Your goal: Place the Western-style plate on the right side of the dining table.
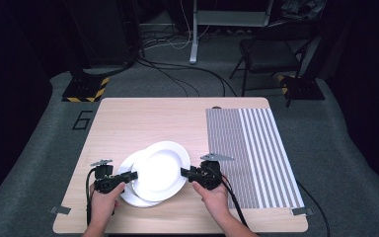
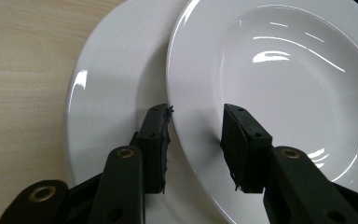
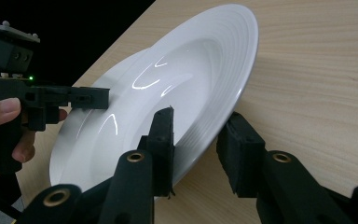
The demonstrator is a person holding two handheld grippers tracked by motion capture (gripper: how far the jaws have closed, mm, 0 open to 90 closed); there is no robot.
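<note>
1. High view: two white plates lie near the front edge of the wooden table (image 1: pixel 128 118), the top plate (image 1: pixel 160 170) overlapping the bottom plate (image 1: pixel 128 190) and shifted toward the far right. The left gripper (image 1: pixel 131 176) reaches in at the left rims and the right gripper (image 1: pixel 185 172) at the top plate's right rim. A striped mat (image 1: pixel 256 153) covers the table's right side, well clear of the plates. Both plates look bare, with nothing on them.

2. Left gripper view: the jaws stand apart, straddling the rim of the top plate (image 2: pixel 279 84), one jaw over the bottom plate (image 2: pixel 116 93) and the other over the top plate's inner slope. They are spread and not pinching; a gap shows on both sides of the rim.

3. Right gripper view: the jaws straddle the near rim of the top plate (image 3: pixel 191 79), which tilts up off the table. A gap shows beside the outer jaw, so the plate looks loosely bracketed, not firmly clamped. The left gripper (image 3: pixel 91 98) shows at the far rim.

4. Judgement: the step looks like lifting the top plate off. Both grippers should close squarely on the rim before rising, and lift level, since glazed china may slip.
</note>
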